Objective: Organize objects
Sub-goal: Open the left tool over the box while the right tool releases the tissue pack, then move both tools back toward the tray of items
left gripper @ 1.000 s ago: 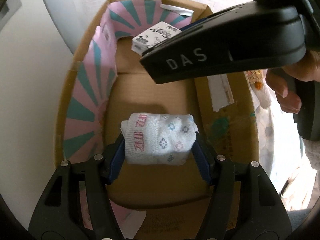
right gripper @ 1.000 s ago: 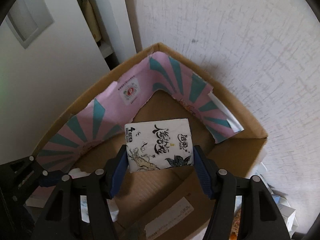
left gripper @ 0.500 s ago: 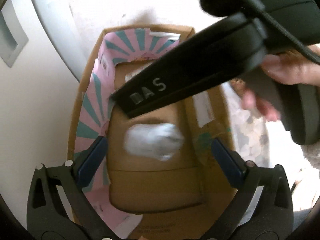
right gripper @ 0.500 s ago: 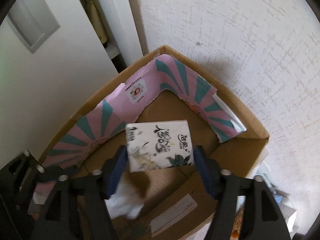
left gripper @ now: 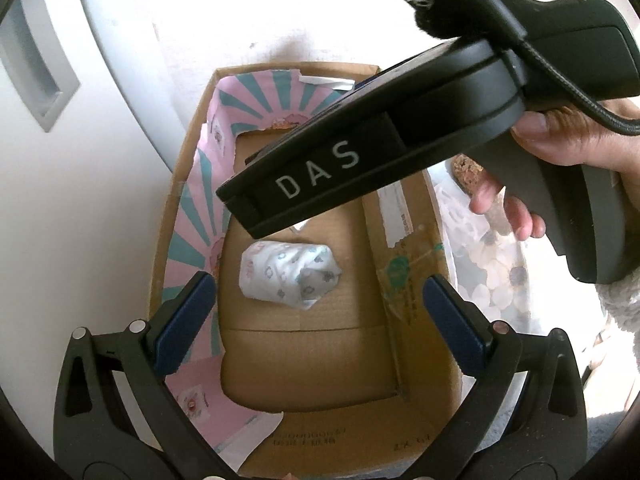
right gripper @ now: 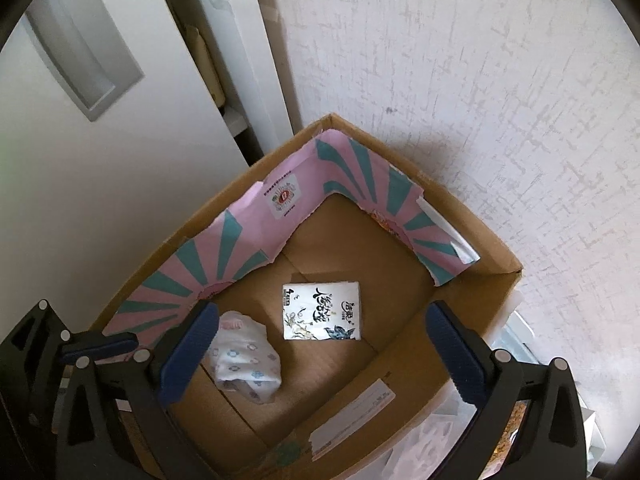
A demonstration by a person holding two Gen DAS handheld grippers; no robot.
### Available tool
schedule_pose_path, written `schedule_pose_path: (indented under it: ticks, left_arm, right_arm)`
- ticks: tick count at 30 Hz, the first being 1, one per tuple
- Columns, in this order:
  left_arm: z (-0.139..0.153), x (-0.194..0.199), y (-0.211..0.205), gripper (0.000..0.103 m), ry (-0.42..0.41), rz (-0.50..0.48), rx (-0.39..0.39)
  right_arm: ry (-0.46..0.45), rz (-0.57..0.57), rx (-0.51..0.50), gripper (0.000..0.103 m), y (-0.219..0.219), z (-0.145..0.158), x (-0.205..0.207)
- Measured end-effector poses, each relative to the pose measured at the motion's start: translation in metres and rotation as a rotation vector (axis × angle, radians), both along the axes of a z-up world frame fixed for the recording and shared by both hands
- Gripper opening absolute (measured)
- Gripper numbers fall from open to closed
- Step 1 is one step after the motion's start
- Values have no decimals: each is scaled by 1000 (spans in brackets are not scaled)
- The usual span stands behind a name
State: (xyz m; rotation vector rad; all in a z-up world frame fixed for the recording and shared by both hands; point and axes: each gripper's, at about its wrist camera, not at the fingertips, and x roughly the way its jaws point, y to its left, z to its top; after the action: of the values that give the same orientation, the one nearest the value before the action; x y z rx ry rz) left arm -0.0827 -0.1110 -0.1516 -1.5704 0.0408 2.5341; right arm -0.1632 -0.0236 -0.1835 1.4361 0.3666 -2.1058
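A rolled white sock bundle (left gripper: 290, 276) with small flower prints lies on the floor of an open cardboard box (left gripper: 412, 280); it also shows in the right wrist view (right gripper: 246, 360). A white tissue pack (right gripper: 322, 310) with black lettering lies flat on the box floor (right gripper: 344, 384) beside it. My left gripper (left gripper: 320, 320) is open and empty above the box, over the bundle. My right gripper (right gripper: 322, 344) is open and empty above the pack. In the left wrist view the right gripper's black body (left gripper: 400, 136) hides the tissue pack.
Pink and teal striped card (right gripper: 208, 264) lines the box's far and left inner walls. A white cabinet door (right gripper: 80, 120) stands left of the box, a textured white wall (right gripper: 480, 100) behind it. Patterned fabric (left gripper: 492, 264) lies right of the box.
Both grippers opened and rose. The sock bundle dropped from the left gripper and the tissue pack dropped from the right gripper; both now lie on the box floor.
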Motion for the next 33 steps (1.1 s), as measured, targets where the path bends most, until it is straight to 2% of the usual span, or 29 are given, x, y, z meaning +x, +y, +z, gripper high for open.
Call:
schedule_pose_path:
  ticks: [5,11,12,13,14,19,25,27,33]
  left_arm:
    - [9,1,-6,103,18,1,1]
    - [12,14,6,103,44,-4,3]
    - [15,17,5,103,49,-3,4]
    - [21,21,15,103,55,0,6]
    - [24,23,20,103,62,3,11]
    - [42,26,20,103,101,16,20]
    - [92,35,26,103,182,31,36]
    - [108,37,29,103,221,34,48]
    - [136,37,44,103,265,22,89]
  right_arm:
    - [10,-10,-1,103,-1,5,3]
    - [45,-27,-9,103,6,32,8]
    - [50,-31,-11,103,3,38,20]
    - [56,-35,-14,103,-3,26,20]
    - [63,-37,-16,103,-4,27,21]
    - [107,-66,-27,103,15,74,38]
    - [158,-116,-46,103,48,122,46]
    - [173,-132,-56,103,62,134,50]
    - [246,-215,-73,103,117,165,71]
